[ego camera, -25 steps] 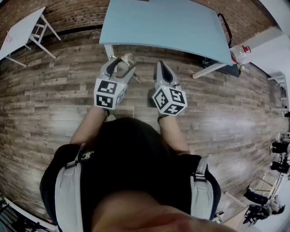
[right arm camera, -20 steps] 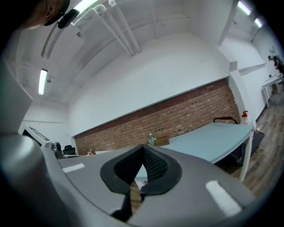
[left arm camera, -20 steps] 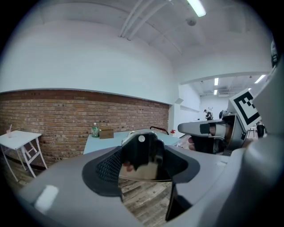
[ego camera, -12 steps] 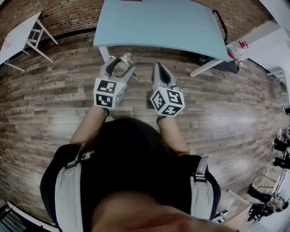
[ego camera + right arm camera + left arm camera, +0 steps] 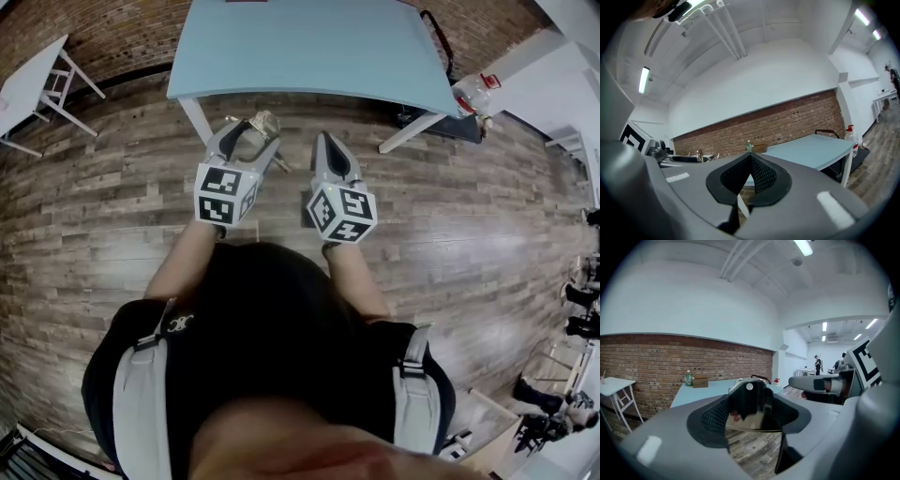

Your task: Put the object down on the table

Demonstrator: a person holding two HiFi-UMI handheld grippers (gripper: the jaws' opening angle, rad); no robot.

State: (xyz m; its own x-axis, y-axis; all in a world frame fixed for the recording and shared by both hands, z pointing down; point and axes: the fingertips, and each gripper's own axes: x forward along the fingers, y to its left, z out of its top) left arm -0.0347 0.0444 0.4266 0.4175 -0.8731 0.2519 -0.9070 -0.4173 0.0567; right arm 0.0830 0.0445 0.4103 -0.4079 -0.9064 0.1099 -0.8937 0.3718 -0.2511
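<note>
With jaws of left gripper (image 5: 247, 129) clamped on a small shiny glassy object (image 5: 263, 122), of right gripper (image 5: 323, 141) pressed together empty, near the light-blue rectangular table (image 5: 309, 47).

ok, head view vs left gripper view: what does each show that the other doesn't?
Head view only: the person's black top, and the left gripper over wood floor, apparently short of the blue table. Left gripper view only: a green bottle and cardboard box on the table's far end, and people in a back room. Both: the shiny object clamped in the left jaws, the right gripper, the table.
</note>
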